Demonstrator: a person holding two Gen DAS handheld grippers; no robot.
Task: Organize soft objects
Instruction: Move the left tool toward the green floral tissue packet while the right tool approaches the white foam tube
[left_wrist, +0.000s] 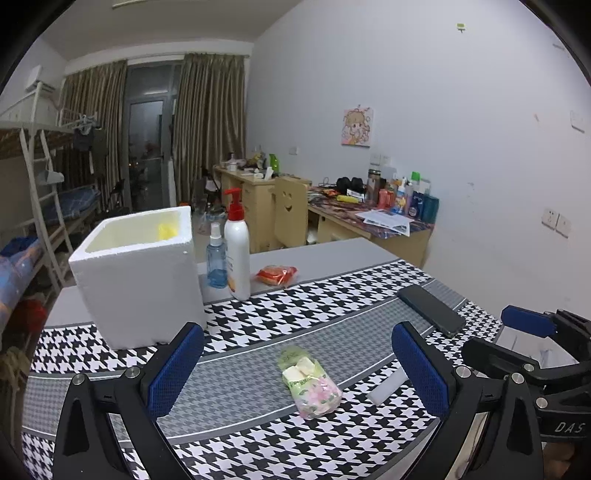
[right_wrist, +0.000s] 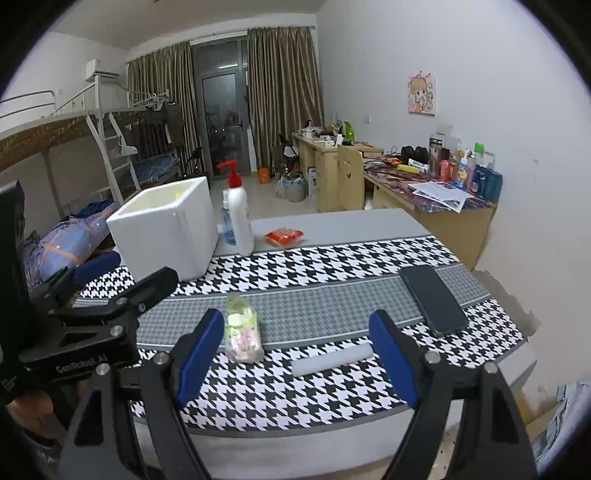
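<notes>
both claws, left gripper (left_wrist: 295, 373) and right gripper (right_wrist: 291, 354), stand wide apart over the near table edge, holding nothing. houndstooth cloth (right_wrist: 332, 258) lies mostly bare. white foam box (left_wrist: 136, 273), open-topped, shows something yellow inside. floral packet (left_wrist: 310, 386) lies between the left fingers, untouched; white foam strip (right_wrist: 332, 360) between the right.
</notes>
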